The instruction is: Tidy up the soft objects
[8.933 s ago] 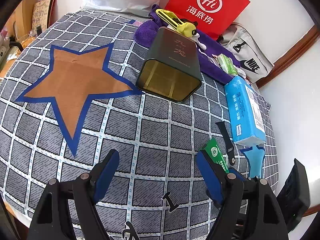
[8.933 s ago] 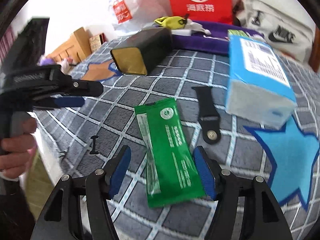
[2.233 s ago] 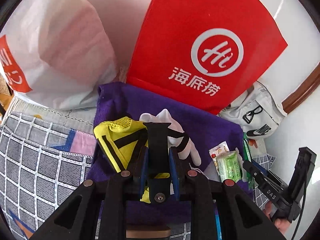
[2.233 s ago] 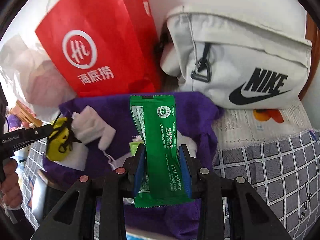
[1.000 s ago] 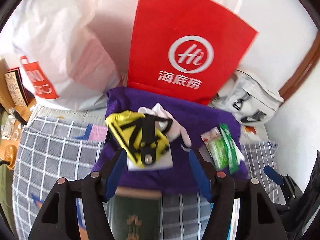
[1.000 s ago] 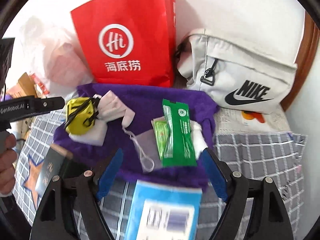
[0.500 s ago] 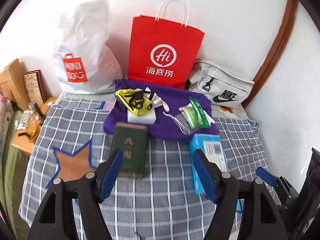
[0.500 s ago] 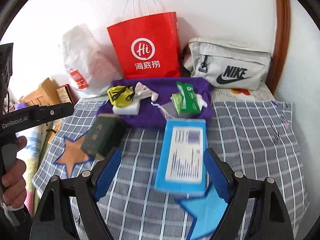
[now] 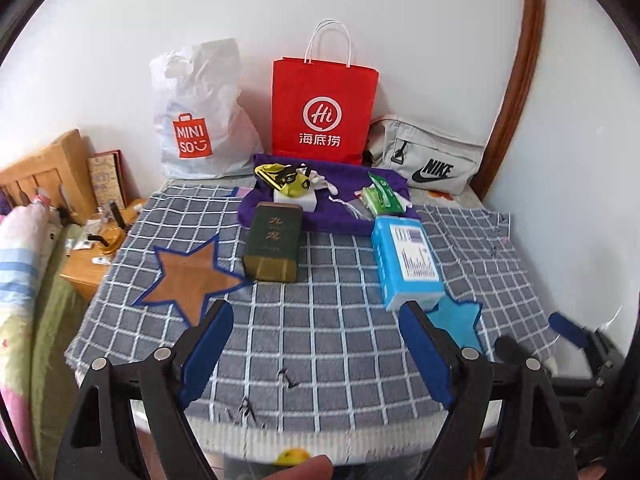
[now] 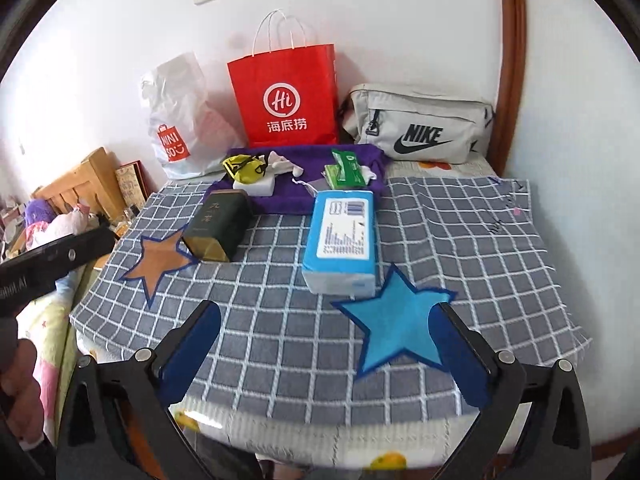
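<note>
While both tongs (image 9: pixel 314 346) (image 10: pixel 326 350) hang spread apart, green packet (image 10: pixel 349 168) on purple cloth (image 10: pixel 288 196), apparently beside yellow pouch (image 10: pixel 246 170)

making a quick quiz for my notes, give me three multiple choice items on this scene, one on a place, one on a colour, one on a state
1. Where does the green packet lie?
A. on the purple towel
B. on the blue star patch
C. inside the red bag

2. What colour is the tissue pack?
A. orange
B. blue
C. black

3. How do both claws stand?
A. shut on a packet
B. shut on nothing
C. open and empty

Answers:
1 A, the packet rests on the towel by the wall.
2 B, its wrapper is blue with a white label.
3 C, the left claw and right claw each show a wide gap with only the checked cloth between their pads.
</note>
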Demonstrator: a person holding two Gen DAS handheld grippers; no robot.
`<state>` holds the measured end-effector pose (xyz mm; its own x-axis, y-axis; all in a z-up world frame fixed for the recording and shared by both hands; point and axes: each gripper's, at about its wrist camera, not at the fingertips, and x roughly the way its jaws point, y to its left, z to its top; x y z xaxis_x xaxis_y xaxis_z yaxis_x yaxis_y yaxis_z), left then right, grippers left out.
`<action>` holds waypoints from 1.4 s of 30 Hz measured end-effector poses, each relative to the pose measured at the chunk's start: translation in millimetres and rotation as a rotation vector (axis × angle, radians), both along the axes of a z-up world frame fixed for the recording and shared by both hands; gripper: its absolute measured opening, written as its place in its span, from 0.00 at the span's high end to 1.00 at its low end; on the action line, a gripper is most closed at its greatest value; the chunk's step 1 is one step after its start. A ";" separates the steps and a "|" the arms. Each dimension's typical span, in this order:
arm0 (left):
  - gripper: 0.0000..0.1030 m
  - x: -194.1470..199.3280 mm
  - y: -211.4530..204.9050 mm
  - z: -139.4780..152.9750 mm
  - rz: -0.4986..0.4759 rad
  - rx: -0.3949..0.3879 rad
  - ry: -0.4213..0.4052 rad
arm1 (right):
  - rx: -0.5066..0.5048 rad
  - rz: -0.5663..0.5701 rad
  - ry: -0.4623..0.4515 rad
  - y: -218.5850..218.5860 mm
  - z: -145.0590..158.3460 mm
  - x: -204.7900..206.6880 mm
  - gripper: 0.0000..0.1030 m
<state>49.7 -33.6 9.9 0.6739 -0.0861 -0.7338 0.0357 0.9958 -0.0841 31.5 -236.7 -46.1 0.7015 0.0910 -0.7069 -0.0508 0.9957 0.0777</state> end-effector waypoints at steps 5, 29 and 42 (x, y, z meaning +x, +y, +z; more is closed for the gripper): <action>0.17 -25.2 -5.7 0.0 0.004 0.036 -0.005 | -0.018 -0.003 -0.022 -2.2 8.2 -21.7 0.01; 0.17 -49.6 -1.8 13.0 0.029 0.011 -0.039 | -0.004 -0.031 -0.098 -8.7 32.2 -53.8 0.01; 0.17 -50.8 -2.3 10.4 0.031 0.014 -0.037 | -0.007 -0.013 -0.086 -3.2 29.3 -53.0 0.01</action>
<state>-1.2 -35.8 20.3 0.7024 -0.0545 -0.7096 0.0072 0.9976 -0.0695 -21.5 -239.9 -16.8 0.7606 0.0765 -0.6448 -0.0438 0.9968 0.0665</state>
